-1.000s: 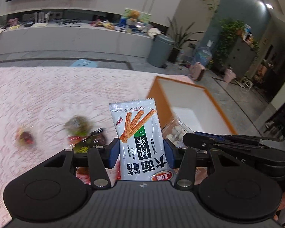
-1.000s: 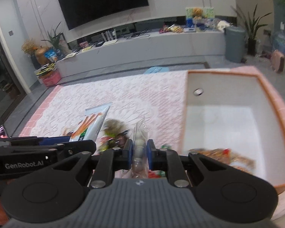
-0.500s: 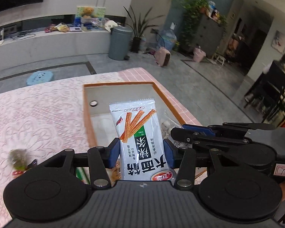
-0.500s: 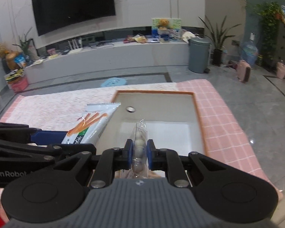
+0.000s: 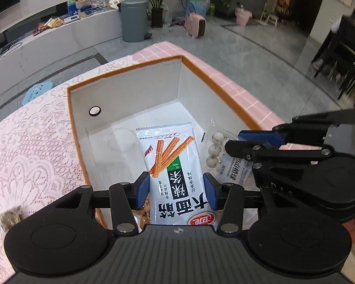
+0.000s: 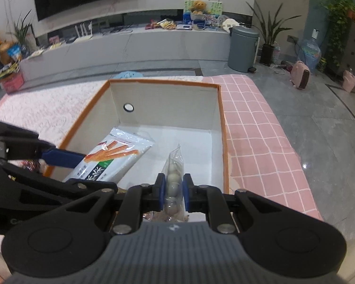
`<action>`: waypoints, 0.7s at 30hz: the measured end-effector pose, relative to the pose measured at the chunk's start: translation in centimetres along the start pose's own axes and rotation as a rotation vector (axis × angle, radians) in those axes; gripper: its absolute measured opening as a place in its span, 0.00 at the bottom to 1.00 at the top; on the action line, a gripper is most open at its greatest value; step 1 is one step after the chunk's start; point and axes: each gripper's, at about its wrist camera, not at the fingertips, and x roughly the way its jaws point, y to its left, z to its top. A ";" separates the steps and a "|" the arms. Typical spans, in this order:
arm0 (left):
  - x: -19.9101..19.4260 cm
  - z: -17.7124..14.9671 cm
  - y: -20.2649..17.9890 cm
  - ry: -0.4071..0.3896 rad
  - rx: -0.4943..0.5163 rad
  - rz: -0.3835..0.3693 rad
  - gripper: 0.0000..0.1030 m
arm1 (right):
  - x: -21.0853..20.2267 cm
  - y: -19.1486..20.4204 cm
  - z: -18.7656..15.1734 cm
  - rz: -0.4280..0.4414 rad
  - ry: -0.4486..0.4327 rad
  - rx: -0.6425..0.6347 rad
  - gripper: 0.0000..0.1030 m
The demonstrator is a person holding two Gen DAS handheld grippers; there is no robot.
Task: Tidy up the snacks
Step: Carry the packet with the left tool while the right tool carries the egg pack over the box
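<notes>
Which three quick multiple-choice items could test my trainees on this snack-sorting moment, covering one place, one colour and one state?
1. Where is the white snack packet?
A. over the open box
B. on the floor
C. on the bin

2. What colour is the box rim?
A. green
B. orange
C. black

3. What is the right gripper doing?
A. standing open, empty
B. pressing the box wall
C. clamping a clear bag of pale balls

Answers: 1 A, the left gripper holds it above the box floor. 2 B, an orange edge runs along the walls. 3 C, both pads squeeze the bag.
</notes>
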 end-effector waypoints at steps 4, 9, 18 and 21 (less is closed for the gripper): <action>1.1 0.0 -0.6 0.020 0.036 0.023 0.53 | 1.2 -0.3 -0.2 0.013 0.032 -0.051 0.12; 2.0 -0.6 -1.8 0.034 0.113 0.064 0.53 | 2.7 -0.4 -0.2 0.006 0.070 -0.095 0.12; 2.7 -0.6 -2.8 0.068 0.182 0.108 0.54 | 3.8 -0.1 -0.6 -0.005 0.105 -0.125 0.13; 2.9 -0.5 -2.8 0.078 0.177 0.110 0.54 | 4.2 0.1 -0.5 -0.014 0.124 -0.136 0.13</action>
